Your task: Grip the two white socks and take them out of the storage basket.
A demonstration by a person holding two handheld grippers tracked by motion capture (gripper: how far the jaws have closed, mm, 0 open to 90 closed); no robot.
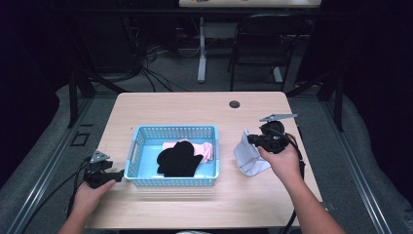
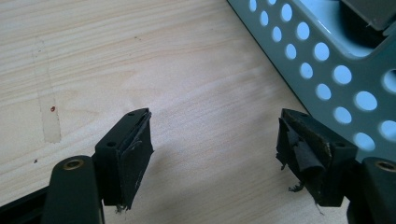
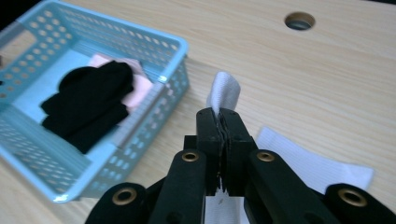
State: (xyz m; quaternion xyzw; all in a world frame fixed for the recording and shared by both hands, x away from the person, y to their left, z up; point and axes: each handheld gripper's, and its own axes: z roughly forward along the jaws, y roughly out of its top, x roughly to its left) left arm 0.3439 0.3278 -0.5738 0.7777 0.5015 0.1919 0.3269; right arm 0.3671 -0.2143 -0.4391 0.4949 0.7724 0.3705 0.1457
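We see the right gripper (image 3: 219,122) clamped tight on the white cloth (image 1: 249,157), which drapes to the table (image 1: 195,105) right of the blue basket (image 1: 139,137) | left gripper (image 2: 215,140) gapes wide, holding nothing (beside the basket's left wall) | black cloth (image 1: 178,160) over pink cloth (image 1: 204,148) inside the basket | we find no readable writing.

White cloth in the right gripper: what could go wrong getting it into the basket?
The right gripper pinches the white ribbed cloth by one edge, so it may slip. The rest lies on the wooden table and could drag or snag on the rim of the light blue perforated plastic basket.
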